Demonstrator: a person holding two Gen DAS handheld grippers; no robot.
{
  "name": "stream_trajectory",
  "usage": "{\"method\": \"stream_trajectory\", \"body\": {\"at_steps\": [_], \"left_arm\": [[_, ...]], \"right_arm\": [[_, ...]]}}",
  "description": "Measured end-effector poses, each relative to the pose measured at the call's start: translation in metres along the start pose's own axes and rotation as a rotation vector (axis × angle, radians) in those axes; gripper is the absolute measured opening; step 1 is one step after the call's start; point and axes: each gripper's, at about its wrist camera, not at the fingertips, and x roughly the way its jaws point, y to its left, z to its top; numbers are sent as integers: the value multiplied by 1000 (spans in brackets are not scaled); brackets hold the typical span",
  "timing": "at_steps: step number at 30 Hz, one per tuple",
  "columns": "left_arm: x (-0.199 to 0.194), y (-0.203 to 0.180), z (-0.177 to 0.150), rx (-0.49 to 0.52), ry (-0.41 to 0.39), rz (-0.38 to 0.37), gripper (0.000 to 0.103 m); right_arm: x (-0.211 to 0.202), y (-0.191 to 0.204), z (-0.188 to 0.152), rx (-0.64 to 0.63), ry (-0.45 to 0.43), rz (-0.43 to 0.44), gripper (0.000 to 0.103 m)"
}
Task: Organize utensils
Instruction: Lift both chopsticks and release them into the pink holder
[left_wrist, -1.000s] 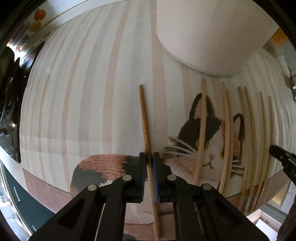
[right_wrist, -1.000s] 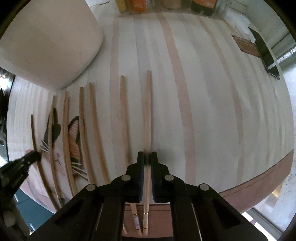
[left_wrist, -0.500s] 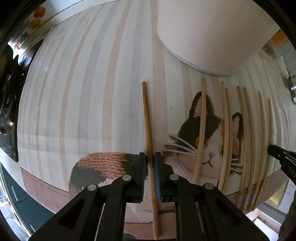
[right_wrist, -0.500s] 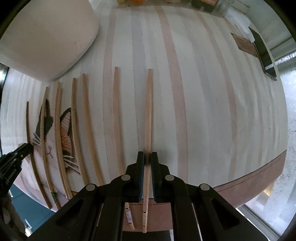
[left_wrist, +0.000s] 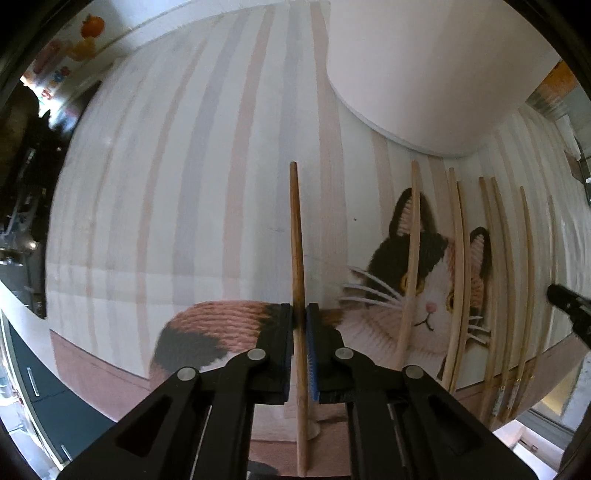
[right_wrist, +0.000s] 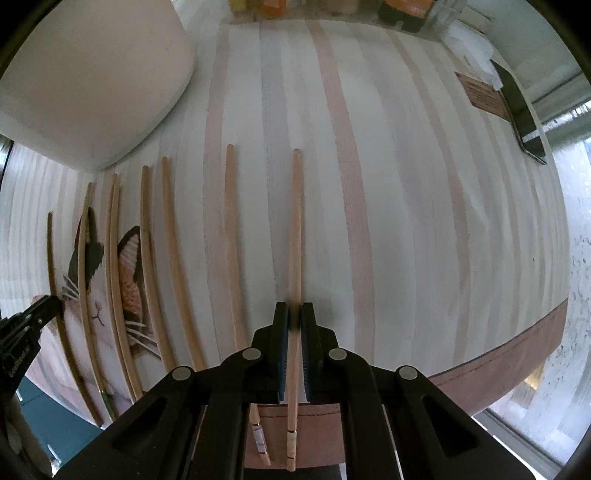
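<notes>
My left gripper (left_wrist: 298, 314) is shut on a brown wooden chopstick (left_wrist: 296, 240) that points away over the cat-print mat (left_wrist: 184, 184). My right gripper (right_wrist: 294, 314) is shut on a pale wooden chopstick (right_wrist: 294, 229) that points away over the striped part of the mat. Several more chopsticks (left_wrist: 458, 277) lie side by side on the mat between the two grippers; they also show in the right wrist view (right_wrist: 147, 266). The right gripper's tip (left_wrist: 569, 302) shows at the right edge of the left wrist view.
A large white round container (left_wrist: 424, 66) stands at the back of the mat, also in the right wrist view (right_wrist: 92, 74). A dark flat object (right_wrist: 521, 114) and a brown card (right_wrist: 484, 94) lie at the far right. The mat's front edge (right_wrist: 498, 354) is close.
Both grippers have risen slightly with their chopsticks; the mat and the row of chopsticks look a little farther below. Both stay shut.
</notes>
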Motion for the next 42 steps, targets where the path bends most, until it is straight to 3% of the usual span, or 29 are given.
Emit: {"method": "stream_trajectory", "body": {"at_steps": [12, 18, 25, 32, 37, 42], "left_arm": [[-88, 14, 7, -64, -246, 53, 4], [-147, 28, 29, -128, -364, -15, 4], [-233, 38, 48, -175, -522, -124, 4], [-308, 46, 74, -190, -663, -183, 4], [-330, 42, 99, -172, -702, -212, 4], [-320, 29, 130, -137, -671, -224, 4]], "right_arm": [[-74, -18, -9, 33, -221, 32, 6], [-116, -15, 1, 57, -332, 80, 6], [-188, -13, 26, 80, -483, 196, 6], [-268, -7, 59, 89, -650, 319, 6], [-302, 6, 92, 88, -745, 373, 6], [-314, 30, 128, 74, -801, 396, 6]]}}
